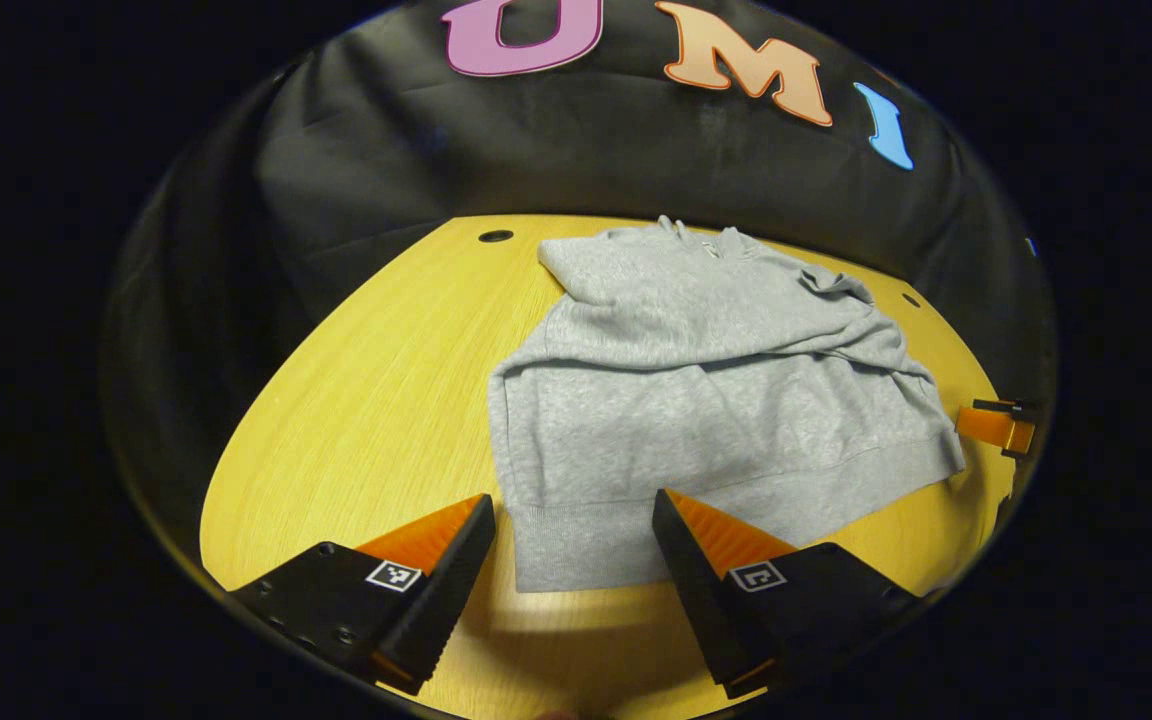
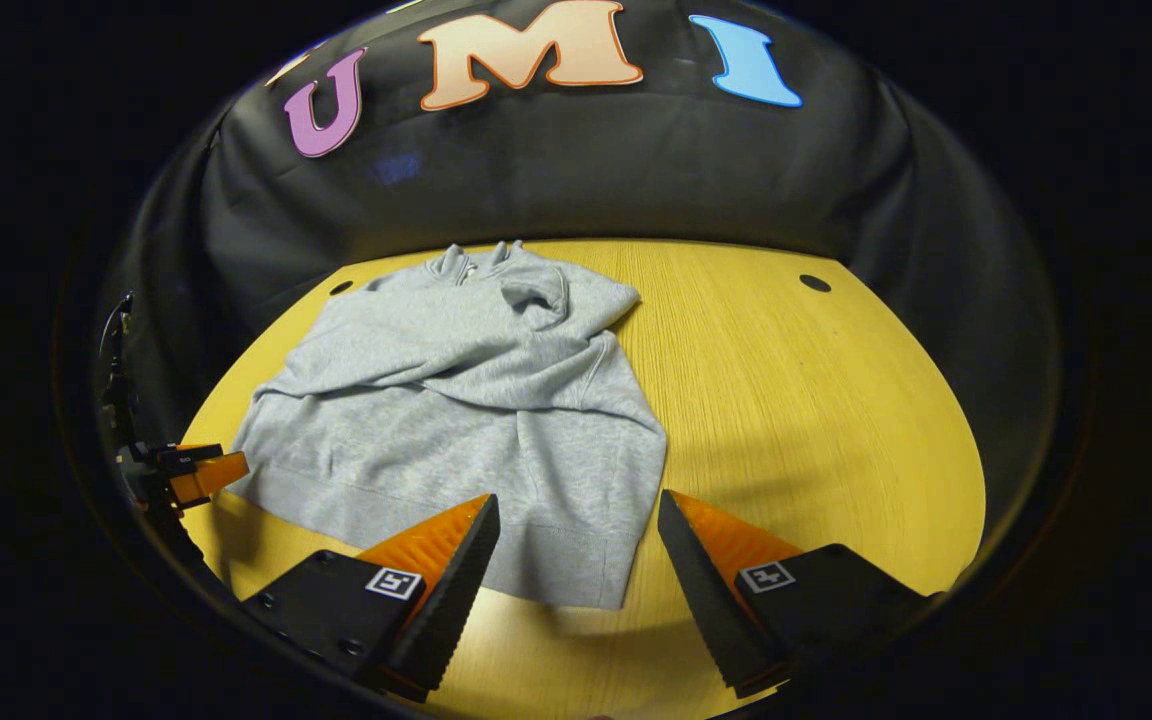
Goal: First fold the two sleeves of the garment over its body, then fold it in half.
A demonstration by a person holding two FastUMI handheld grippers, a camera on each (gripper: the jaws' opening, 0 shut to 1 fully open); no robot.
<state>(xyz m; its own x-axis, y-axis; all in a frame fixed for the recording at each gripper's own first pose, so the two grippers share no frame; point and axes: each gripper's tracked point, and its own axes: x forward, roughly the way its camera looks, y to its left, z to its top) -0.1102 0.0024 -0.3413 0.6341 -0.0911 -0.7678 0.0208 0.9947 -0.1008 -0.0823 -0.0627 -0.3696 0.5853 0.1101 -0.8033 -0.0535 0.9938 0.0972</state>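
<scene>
A grey sweatshirt [image 1: 706,400] lies on the yellow wooden table [image 1: 376,400], both sleeves folded across its body, collar toward the far wall. My left gripper [image 1: 576,520] is open, hovering just above the hem's near left corner, nothing between its fingers. In the right gripper view the same sweatshirt [image 2: 466,410] lies left of centre. My right gripper [image 2: 581,520] is open over the hem's right corner, holding nothing. The right gripper [image 1: 1001,425] shows far off at the right of the left gripper view; the left gripper [image 2: 186,470] shows at the left edge of the right gripper view.
The table [image 2: 796,400] has bare wood right of the garment in the right gripper view. Small dark holes [image 1: 496,237] [image 2: 815,283] sit near its far corners. Black cloth walls close the back and sides. The near table edge lies just under both grippers.
</scene>
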